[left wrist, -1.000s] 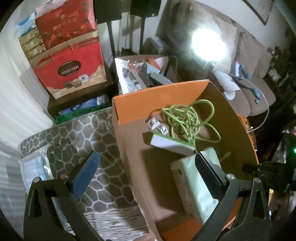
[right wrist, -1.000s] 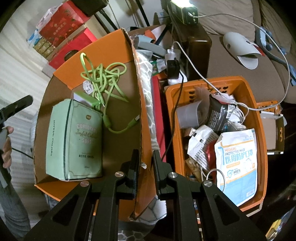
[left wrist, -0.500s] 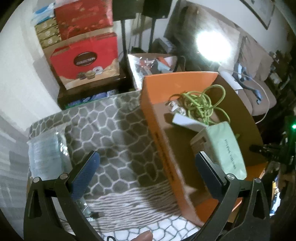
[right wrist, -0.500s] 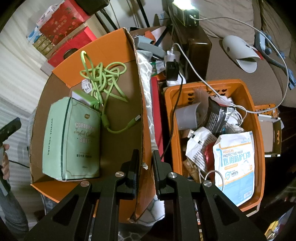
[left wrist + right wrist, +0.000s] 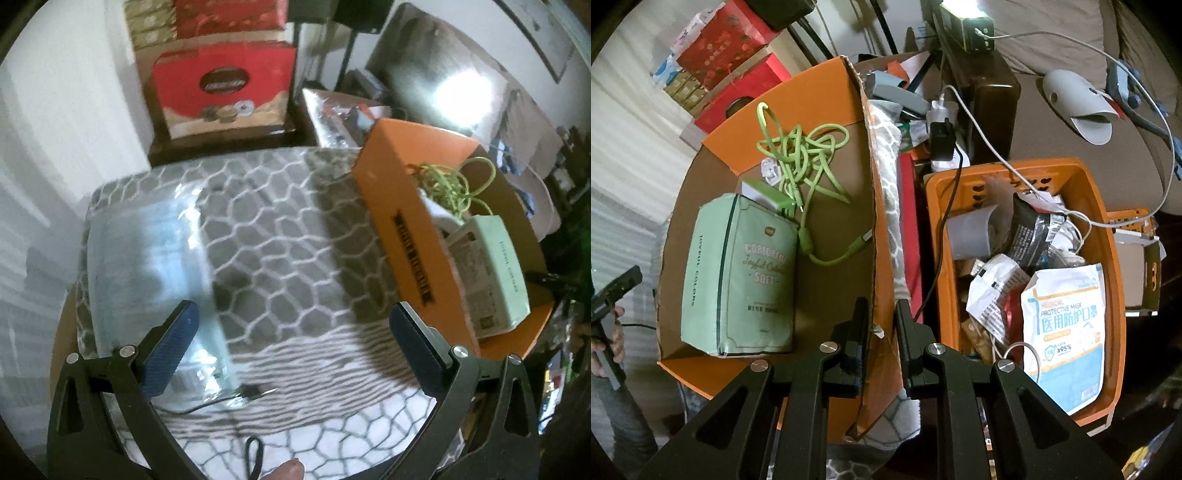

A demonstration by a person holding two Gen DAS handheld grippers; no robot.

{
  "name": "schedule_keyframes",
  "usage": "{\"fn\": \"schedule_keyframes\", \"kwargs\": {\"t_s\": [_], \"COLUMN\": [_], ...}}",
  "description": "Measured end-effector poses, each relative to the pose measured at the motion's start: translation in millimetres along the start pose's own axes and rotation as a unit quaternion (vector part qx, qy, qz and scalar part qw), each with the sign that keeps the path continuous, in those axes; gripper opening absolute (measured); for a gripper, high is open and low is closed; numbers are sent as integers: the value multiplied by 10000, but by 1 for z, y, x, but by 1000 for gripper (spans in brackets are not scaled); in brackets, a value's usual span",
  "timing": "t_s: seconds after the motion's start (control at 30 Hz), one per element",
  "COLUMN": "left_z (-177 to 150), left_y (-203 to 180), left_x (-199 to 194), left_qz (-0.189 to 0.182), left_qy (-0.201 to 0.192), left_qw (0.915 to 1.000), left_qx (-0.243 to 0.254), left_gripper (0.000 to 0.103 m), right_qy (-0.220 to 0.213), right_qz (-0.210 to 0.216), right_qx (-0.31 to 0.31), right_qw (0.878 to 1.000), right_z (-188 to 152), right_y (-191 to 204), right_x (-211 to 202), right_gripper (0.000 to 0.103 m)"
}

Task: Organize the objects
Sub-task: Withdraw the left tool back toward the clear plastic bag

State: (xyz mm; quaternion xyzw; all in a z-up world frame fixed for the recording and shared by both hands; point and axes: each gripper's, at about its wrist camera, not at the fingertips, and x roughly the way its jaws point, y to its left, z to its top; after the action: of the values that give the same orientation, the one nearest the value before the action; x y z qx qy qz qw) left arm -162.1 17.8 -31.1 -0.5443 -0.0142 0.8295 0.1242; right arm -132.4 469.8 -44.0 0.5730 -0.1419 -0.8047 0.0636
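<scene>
Steadying the orange cardboard box is the step judged to be in hand: its near wall is pinched between the nearly closed jaws of the right gripper. Inside the box lie a green tissue pack and a tangled green cable. The left gripper is held wide apart and empty, outside the box over the patterned cloth, with a clear plastic packet under its left finger. That packet is judged the next pick; the jaws must be lowered around it. "SOFT" and "JOYFUL COLORS" are read on the tissue pack; beside the box, "MEDICAL PROTECTIVE MASK" on a white pouch.
</scene>
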Motion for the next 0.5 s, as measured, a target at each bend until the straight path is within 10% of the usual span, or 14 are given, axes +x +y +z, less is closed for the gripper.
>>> {"fn": "schedule_keyframes", "kwargs": {"t_s": [0.5], "left_z": [-33], "left_y": [63], "left_x": [-11], "left_qz": [252], "left_qy": [428], "left_qw": [9987], "left_qx": [134], "left_gripper": [103], "right_qy": [-21], "right_qz": [42], "right_qx": [4], "right_qw": [10000], "right_z": [-2], "right_y": [-1], "right_x": [1], "right_gripper": [15]}}
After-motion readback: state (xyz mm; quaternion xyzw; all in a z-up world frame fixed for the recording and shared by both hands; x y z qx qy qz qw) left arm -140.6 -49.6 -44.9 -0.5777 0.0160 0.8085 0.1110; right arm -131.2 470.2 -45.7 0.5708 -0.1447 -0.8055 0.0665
